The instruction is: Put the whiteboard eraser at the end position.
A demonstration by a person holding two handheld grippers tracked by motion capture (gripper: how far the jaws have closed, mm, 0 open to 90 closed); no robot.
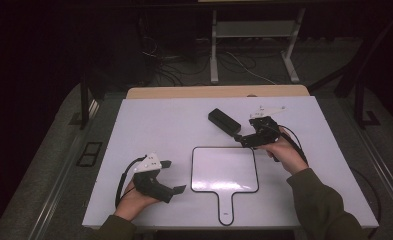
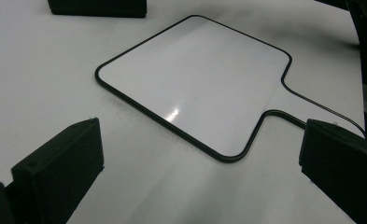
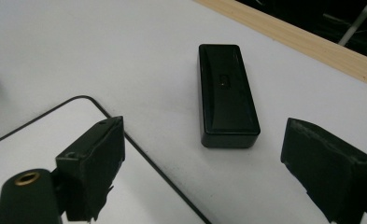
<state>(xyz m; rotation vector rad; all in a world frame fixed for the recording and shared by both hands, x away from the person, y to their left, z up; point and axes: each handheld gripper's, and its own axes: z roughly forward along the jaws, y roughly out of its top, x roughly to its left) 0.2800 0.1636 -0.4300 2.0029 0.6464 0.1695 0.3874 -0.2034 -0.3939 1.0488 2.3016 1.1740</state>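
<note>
The room is dim: the upper part of the high view sinks into near black, while the white rectangular tabletop (image 1: 149,125) stays evenly lit from above. The glossy white paddle-shaped board with a thin black rim (image 2: 195,74) carries a small bright glare spot in the left gripper view. The pictures are soft and slightly grainy, with faint shadows.

Bare table (image 1: 149,125) between flat whiteboard (image 1: 224,169) and black box (image 1: 224,120), both low obstacles.

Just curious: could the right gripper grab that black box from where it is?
Probably yes. The right gripper is open, the black box lies just ahead between its jaws, and nothing sits between them.
</note>
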